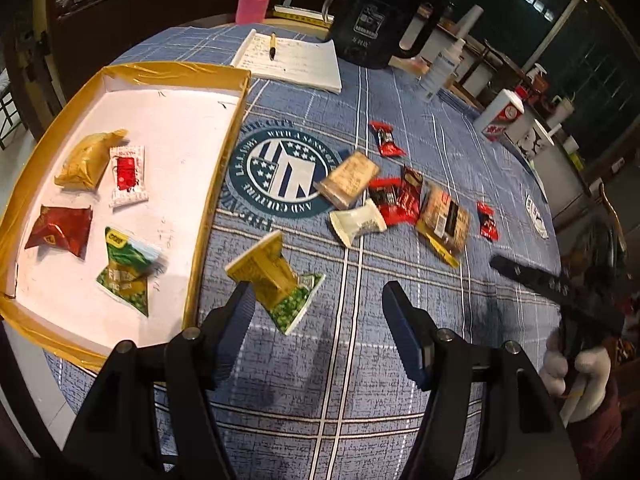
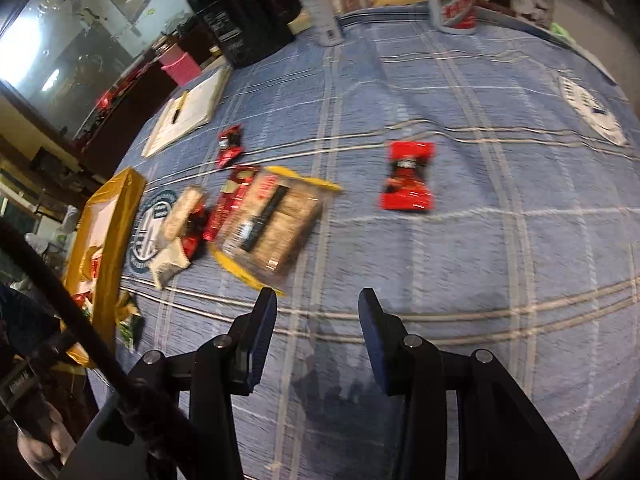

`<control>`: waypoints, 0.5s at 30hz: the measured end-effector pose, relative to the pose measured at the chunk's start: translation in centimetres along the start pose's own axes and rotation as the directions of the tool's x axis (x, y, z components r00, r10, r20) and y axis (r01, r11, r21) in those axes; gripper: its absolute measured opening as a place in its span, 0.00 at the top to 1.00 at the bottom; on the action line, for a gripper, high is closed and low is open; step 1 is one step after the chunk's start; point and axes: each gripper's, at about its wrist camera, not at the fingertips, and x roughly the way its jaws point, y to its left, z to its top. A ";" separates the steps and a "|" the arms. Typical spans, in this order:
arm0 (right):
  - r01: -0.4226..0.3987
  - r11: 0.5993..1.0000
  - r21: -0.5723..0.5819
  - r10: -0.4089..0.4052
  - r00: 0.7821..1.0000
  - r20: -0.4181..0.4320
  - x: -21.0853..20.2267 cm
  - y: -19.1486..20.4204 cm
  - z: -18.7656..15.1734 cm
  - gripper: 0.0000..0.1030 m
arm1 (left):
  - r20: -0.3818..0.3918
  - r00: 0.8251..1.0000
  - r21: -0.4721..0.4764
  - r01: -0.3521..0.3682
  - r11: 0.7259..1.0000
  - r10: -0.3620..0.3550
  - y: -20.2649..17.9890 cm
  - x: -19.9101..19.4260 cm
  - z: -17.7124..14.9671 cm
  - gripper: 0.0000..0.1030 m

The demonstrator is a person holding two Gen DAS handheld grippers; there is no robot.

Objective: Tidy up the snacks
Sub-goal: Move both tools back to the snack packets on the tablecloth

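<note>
Both views are lit by indoor light from above, bright on the blue plaid cloth of the tabletop [image 1: 400, 128] and dim toward the dark room behind. The shallow white tray with yellow taped rim [image 1: 224, 152] nearly blows out in the left wrist view. Soft shadows fall on the cloth under each gripper. The right wrist view is smeared by motion blur: the red candy wrapper [image 2: 408, 176] and the clear yellow-edged cracker packet [image 2: 272, 220] lose their print. Fisheye bending curves the cloth's lines, and black vignette fills the corners.
</note>
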 end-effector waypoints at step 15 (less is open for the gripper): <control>-0.004 1.000 0.012 0.005 1.000 -0.028 3.5 3.1 1.3 0.45 | -0.049 0.992 -0.015 0.118 0.993 -0.118 1.5 0.1 -1.2 0.36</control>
